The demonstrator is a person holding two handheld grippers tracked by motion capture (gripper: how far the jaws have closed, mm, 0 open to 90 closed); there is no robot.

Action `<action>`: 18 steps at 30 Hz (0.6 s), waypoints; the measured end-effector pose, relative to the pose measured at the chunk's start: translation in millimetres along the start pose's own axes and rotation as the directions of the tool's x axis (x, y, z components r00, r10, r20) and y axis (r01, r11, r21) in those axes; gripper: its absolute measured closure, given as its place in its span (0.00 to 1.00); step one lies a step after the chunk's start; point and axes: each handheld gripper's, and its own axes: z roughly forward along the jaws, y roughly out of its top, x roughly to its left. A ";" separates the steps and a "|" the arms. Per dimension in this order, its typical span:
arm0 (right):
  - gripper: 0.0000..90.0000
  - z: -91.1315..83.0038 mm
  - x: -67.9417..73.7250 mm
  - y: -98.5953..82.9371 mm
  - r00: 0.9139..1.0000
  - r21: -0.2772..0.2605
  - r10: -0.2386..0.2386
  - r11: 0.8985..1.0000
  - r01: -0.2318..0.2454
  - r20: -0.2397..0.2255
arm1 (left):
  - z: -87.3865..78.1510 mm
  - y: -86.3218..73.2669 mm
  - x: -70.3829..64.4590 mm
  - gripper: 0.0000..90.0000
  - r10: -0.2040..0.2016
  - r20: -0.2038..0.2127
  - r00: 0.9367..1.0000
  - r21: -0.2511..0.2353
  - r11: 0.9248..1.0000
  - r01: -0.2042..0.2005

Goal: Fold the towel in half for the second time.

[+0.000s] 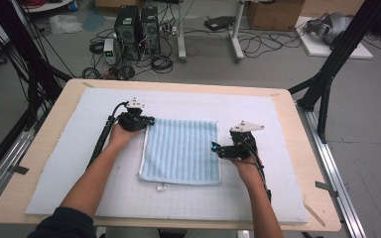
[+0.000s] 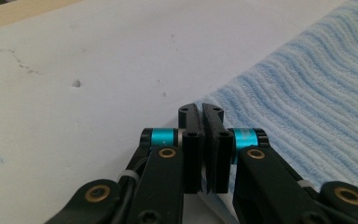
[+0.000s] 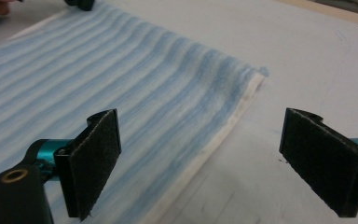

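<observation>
A pale blue ribbed cotton towel (image 1: pixel 181 151) lies flat in the middle of a white gridded foam mat (image 1: pixel 54 173) on a light wooden table (image 1: pixel 317 198), with a small white tag (image 1: pixel 161 187) sticking out at its near edge. Nothing lies between the grippers and the cloth. Beyond the table, black computer towers (image 1: pixel 136 25), tangled cables and cardboard boxes sit on the grey floor.

In the left gripper view, the jaws cover the towel corner, so whether cloth is pinched between them cannot be told.

The right gripper (image 1: pixel 218 148) hovers at the towel's right edge, jaws spread wide, straddling the white hem (image 3: pixel 214 140) and holding nothing. The left gripper (image 1: pixel 148 120), at the far left corner, has its jaws pressed together.
</observation>
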 end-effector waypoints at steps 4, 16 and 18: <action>0.13 21.2 -12.0 14.9 0.999 0.051 -0.003 0.999 0.001 0.032 | -0.4 -0.3 0.6 0.96 -0.018 0.008 1.000 0.000 1.000 0.018; 0.51 72.0 -34.4 28.1 1.000 0.132 -0.019 0.991 0.016 0.025 | -0.3 -0.4 -0.6 0.96 -0.049 0.000 0.999 0.021 0.999 0.049; 0.69 75.9 -34.5 27.4 1.000 0.141 -0.023 0.990 0.020 0.020 | -0.4 -0.4 -0.3 0.96 -0.051 0.000 0.999 0.018 0.999 0.051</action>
